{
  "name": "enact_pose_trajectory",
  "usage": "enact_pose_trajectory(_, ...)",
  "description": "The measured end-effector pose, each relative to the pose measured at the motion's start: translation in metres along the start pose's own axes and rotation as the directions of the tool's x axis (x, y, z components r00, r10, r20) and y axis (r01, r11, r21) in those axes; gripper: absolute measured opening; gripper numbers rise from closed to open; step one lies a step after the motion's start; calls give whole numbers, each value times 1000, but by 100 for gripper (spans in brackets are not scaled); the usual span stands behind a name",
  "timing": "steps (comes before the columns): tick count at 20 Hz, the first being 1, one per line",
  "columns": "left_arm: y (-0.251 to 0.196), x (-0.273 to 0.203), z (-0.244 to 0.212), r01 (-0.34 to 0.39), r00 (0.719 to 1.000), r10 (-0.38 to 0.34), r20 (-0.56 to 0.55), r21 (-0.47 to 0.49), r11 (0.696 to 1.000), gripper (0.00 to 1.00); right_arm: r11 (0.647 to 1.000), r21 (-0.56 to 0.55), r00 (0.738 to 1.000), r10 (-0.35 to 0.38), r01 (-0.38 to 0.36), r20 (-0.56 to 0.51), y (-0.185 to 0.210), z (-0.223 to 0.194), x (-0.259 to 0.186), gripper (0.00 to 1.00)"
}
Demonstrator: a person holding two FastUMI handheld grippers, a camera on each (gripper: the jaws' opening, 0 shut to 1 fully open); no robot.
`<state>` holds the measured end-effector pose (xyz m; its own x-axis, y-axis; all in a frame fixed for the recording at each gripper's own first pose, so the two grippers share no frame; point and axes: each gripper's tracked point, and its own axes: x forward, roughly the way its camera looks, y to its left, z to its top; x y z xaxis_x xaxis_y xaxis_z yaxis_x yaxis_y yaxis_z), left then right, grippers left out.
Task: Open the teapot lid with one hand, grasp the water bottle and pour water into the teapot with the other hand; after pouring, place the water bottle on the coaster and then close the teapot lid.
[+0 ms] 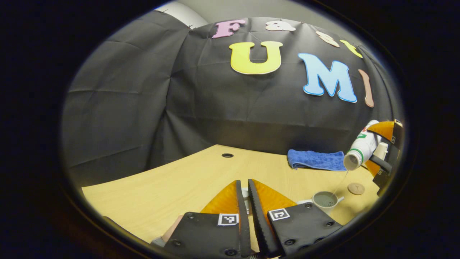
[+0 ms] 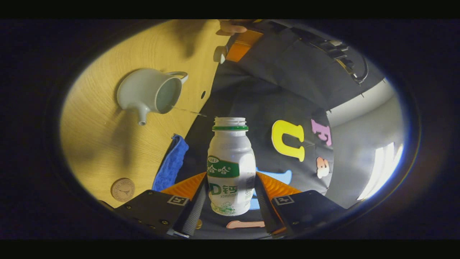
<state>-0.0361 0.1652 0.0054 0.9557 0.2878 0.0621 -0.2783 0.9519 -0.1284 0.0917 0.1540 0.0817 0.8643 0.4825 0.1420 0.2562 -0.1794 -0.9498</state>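
My right gripper (image 2: 230,185) is shut on a white water bottle (image 2: 231,162) with a green label and an open mouth. The bottle is tipped, and a thin stream of water runs from its mouth into the pale grey-green teapot (image 2: 151,95), which stands open on the wooden table. In the left gripper view the tilted bottle (image 1: 361,145) hangs above the teapot (image 1: 325,199) at the right edge, held by the right gripper (image 1: 377,149). My left gripper (image 1: 244,183) is shut on the small pale teapot lid (image 1: 245,196), held left of the teapot. A round coaster (image 1: 356,188) lies just beyond the teapot.
A folded blue cloth (image 1: 316,160) lies at the back of the table (image 1: 161,190), behind the coaster (image 2: 123,189). A cable hole (image 1: 227,155) sits near the table's far edge. The left gripper (image 2: 224,54) with the lid (image 2: 220,54) and a hand (image 2: 231,26) show far off.
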Motion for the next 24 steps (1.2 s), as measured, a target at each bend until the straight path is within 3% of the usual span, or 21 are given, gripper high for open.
enact_pose_trajectory(3,-1,0,-2,3,1000,-3,-1,5,1000,17,994,109,999,35,-32,-25,11,3,-5,70)
enact_pose_trajectory(6,-2,0,-1,3,1000,-3,0,6,1000,17,965,251,995,86,-73,-42,28,11,-8,71)
enact_pose_trajectory(13,-4,0,-2,9,1000,-9,-2,7,1000,17,857,511,983,141,-60,-121,33,0,-17,70)
enact_pose_trajectory(19,-12,0,-1,33,999,-33,1,3,999,17,685,728,953,193,40,-233,37,-31,-36,71)
enact_pose_trajectory(24,-29,-4,6,66,998,-66,17,16,998,17,449,877,921,243,171,-304,43,-57,-57,71)
